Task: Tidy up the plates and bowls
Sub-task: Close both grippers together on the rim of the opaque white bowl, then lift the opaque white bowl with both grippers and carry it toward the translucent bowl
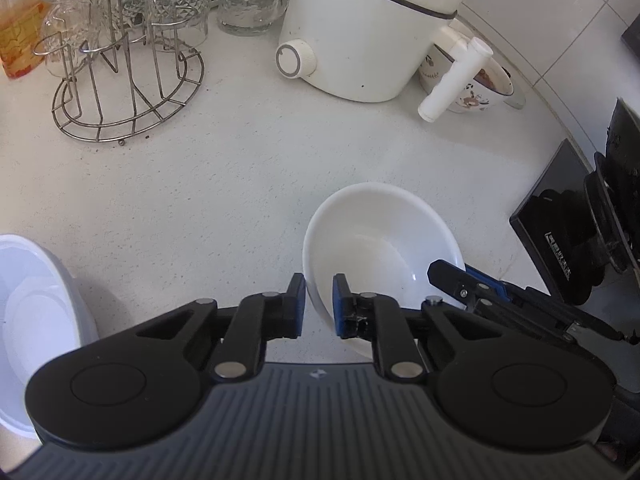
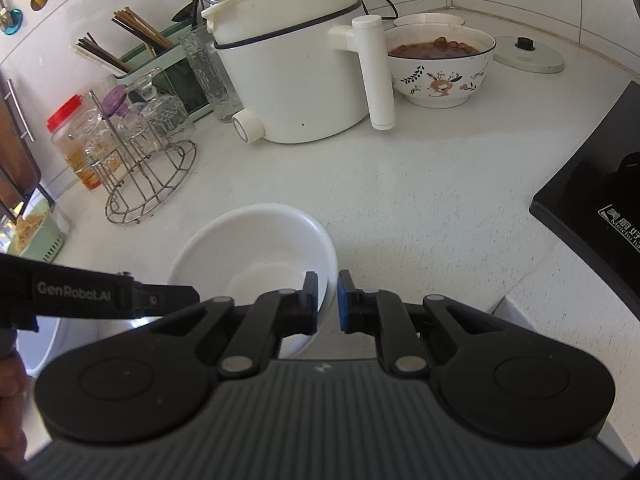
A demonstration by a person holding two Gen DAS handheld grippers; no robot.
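Down at the near edge of the pale speckled tabletop (image 1: 208, 184) sat the white bowl (image 1: 384, 240), and both tools were on it at once. The left hand-held gripper (image 1: 319, 306) had its blue-padded fingers straddling the bowl's near-left rim, one outside the wall, one inside, and they looked clamped on it. The right hand-held gripper (image 2: 328, 302) did the same on the opposite rim, jaws nearly together with the thin wall between them, apparently pinching. The bowl looked like glazed ceramic or glass: smooth, glossy, rigid, probably slippery and breakable, so the rim seemed the sensible hold, and two grips should keep it level. Off to the left a translucent tub (image 1: 36, 300) held what looked like a white plate. Further back stood a cream electric pot (image 1: 360, 28) with a stubby handle, a patterned bowl (image 2: 438, 70) full of something brown, and a wire rack (image 1: 124, 80) of cut glasses.
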